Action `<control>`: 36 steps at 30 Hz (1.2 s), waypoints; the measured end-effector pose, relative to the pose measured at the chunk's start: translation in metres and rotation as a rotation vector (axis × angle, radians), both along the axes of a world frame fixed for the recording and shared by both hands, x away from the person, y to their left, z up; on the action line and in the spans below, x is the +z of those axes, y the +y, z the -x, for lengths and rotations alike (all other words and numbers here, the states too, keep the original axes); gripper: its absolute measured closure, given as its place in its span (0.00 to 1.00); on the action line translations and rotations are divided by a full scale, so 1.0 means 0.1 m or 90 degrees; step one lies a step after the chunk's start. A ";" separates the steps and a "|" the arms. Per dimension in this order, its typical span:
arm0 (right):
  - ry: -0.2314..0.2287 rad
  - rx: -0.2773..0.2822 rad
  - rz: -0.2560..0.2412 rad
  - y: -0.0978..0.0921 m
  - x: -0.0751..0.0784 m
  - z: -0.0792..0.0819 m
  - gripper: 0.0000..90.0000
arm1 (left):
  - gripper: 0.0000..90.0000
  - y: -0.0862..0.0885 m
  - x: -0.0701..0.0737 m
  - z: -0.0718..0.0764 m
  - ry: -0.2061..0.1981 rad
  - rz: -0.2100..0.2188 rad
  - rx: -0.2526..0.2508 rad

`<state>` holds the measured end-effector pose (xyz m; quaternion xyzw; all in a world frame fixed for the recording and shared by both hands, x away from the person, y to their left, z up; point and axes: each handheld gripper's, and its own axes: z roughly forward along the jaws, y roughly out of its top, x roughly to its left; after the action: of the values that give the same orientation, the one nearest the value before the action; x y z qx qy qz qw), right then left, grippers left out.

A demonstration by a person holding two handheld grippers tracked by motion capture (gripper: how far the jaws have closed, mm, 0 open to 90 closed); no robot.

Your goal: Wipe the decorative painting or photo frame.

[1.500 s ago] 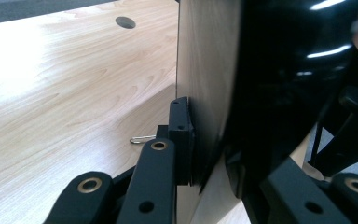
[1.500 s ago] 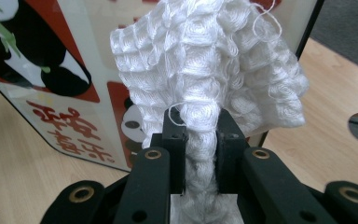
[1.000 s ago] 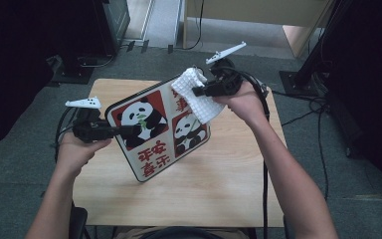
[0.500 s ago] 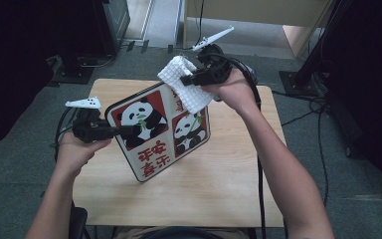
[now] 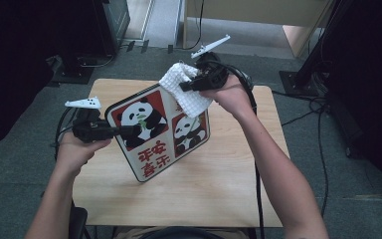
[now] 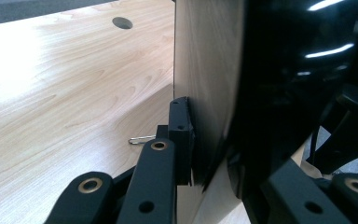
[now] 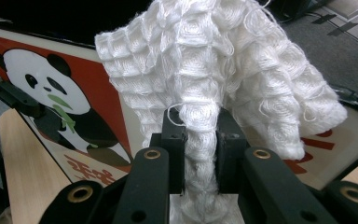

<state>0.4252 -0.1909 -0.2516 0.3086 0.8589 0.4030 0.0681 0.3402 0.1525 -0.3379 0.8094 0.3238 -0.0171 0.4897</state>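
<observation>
The wooden table [image 5: 229,184] carries a panda tray [image 5: 151,134], propped on its lower edge and tilted up. At the tray's left rim the left gripper [image 5: 124,131] is clamped on its edge. At the tray's upper right corner, the right gripper [image 5: 185,86] pinches a white waffle cloth [image 5: 186,89] lying against the tray's face.

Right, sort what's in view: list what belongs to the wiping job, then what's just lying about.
In the job:
- panda tray, propped on edge, clamped by the left tool
- white cloth, pinched in the right tool, against the tray's top edge

Lying about:
- paper clip on the wooden table
</observation>
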 end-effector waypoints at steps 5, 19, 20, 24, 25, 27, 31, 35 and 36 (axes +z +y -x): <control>0.005 0.004 0.002 0.00 -0.07 0.00 0.87 | 0.88 0.00 0.00 0.00 0.000 0.000 -0.001; 0.007 0.011 -0.006 -0.01 -0.22 0.02 0.87 | 0.88 0.01 0.00 0.00 0.003 0.003 -0.005; 0.006 0.010 -0.007 -0.01 -0.23 0.02 0.87 | 0.88 0.01 0.00 0.00 0.003 0.003 -0.005; 0.009 0.011 -0.009 -0.02 -0.27 0.03 0.86 | 0.88 0.01 -0.01 0.00 0.003 0.004 -0.006; 0.010 0.011 -0.008 -0.02 -0.29 0.03 0.86 | 0.88 0.01 -0.01 0.00 0.003 0.004 -0.006; 0.009 0.010 -0.008 -0.03 -0.31 0.04 0.86 | 0.88 0.01 -0.01 -0.01 0.003 0.005 -0.007; 0.016 0.010 -0.014 -0.04 -0.38 0.04 0.86 | 0.88 0.01 -0.01 -0.01 0.004 0.006 -0.008; 0.016 0.011 -0.017 -0.04 -0.42 0.06 0.86 | 0.87 0.01 -0.01 -0.01 0.004 0.005 -0.009; 0.017 0.012 -0.017 -0.04 -0.43 0.06 0.86 | 0.87 0.01 -0.01 -0.01 0.004 0.005 -0.009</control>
<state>0.4187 -0.1951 -0.2948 0.3069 0.8571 0.4110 0.0490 0.3408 0.1539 -0.3387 0.8096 0.3194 -0.0246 0.4918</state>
